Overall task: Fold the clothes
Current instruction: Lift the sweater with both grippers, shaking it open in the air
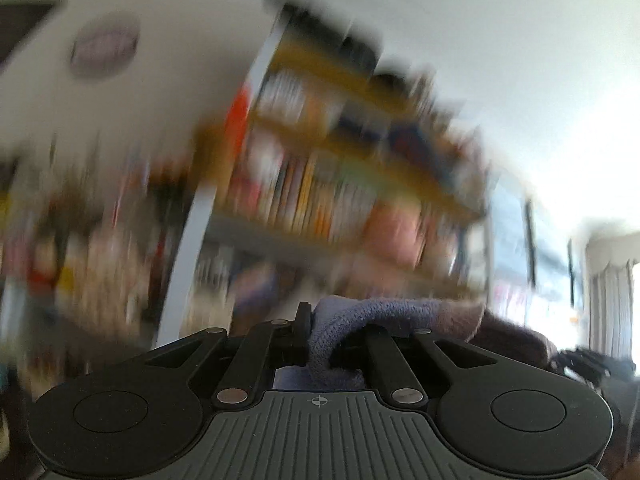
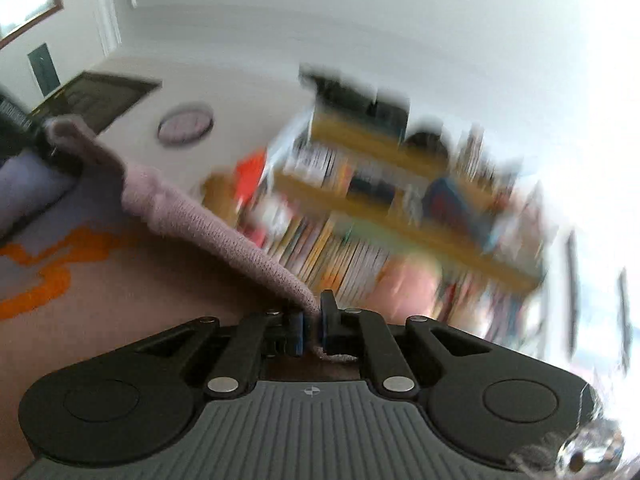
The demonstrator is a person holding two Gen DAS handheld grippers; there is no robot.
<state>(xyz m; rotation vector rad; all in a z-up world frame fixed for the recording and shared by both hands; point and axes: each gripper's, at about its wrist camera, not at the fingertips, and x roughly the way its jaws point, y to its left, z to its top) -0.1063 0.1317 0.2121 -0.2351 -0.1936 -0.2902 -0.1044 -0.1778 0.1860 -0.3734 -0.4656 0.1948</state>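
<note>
Blurred backdrop in both views: white wall and ceiling, tall wooden bookshelf packed with coloured book spines (image 1: 320, 184), round pale wall clock (image 2: 185, 123), dark framed picture (image 2: 94, 98). No surface visible under the work — both cameras tilted upward.

Task item: lilac-grey ribbed knit garment (image 2: 208, 224), lifted clear and stretched as a band from the lower centre of the right wrist view up to the far left. Orange marking on paler fabric at the left of that view; same garment or another piece, cannot tell.

Left tool (image 1: 310, 334): jaws together, clamped on a bunched fold of the knit garment, cloth bulging out over the fingers towards the right.

Right tool (image 2: 313, 326): jaws together, clamped on the garment's thin edge, a short frayed tail poking out behind the fingers.

Step in hand, judged: raising the garment by two held points to open it out before folding.

For a clean result:
- Keep both clamps firm; knit slips under its own weight.
- Draw the tools apart until the edge between them runs straight — no sag, no twist.
- Hold both at equal height.
- Avoid overstretching; ribbed knit distorts.
- Lower evenly, far hem first.
</note>
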